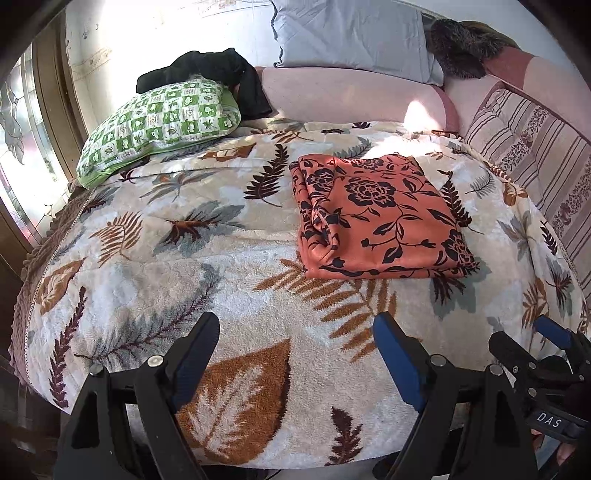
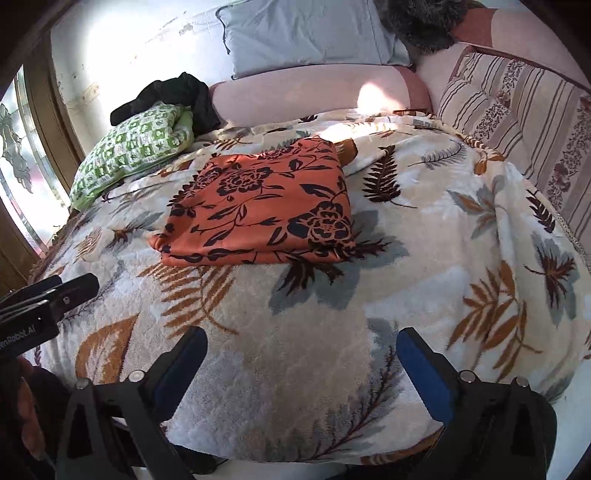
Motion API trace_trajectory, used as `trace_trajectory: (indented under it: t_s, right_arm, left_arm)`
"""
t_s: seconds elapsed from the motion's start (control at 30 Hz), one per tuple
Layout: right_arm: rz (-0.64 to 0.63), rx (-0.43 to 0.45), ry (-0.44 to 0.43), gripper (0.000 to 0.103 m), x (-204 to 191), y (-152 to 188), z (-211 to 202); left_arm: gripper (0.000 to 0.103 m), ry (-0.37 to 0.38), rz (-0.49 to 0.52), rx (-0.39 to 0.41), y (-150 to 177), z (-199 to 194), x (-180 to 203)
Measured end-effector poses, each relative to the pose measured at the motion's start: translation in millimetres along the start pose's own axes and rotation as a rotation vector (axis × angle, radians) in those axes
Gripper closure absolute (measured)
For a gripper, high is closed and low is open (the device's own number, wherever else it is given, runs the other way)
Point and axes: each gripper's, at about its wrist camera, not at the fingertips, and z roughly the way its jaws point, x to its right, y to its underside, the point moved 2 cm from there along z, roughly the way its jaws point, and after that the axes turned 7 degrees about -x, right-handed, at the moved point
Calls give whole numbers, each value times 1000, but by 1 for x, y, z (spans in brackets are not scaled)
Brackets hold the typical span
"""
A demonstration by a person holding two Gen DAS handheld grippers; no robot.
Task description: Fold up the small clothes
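Note:
An orange cloth with black flowers [image 1: 373,218] lies folded into a flat rectangle on the leaf-patterned blanket [image 1: 207,258]. It also shows in the right wrist view [image 2: 266,206]. My left gripper [image 1: 295,332] is open and empty, held above the blanket's near edge, well short of the cloth. My right gripper [image 2: 301,345] is open and empty too, near the blanket's front edge. The right gripper shows at the lower right of the left wrist view [image 1: 532,339], and the left gripper at the left edge of the right wrist view [image 2: 70,286].
A green checked pillow [image 1: 159,122] lies at the back left with a black garment [image 1: 218,74] behind it. A pale blue pillow [image 1: 351,33] and a pink bolster [image 1: 351,96] stand at the back. A striped cushion [image 1: 532,155] lines the right side. A window [image 1: 22,147] is at left.

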Motion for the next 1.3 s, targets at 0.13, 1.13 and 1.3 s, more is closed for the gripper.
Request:
trace_trajectory:
  t_s: [0.13,1.13,1.3]
  right_arm:
    - [-28,53,18,0,0,-13,-18]
    - [-130,12,79,0,-4,-87,-32]
    - [-140,10,90,0,-6,-93,-30]
  left_arm:
    - [17,1,-17,9,-5,-7,4]
    - [8,8,-29,48,-64,-15,27]
    - [8,55,-30,38,-72,-10,28]
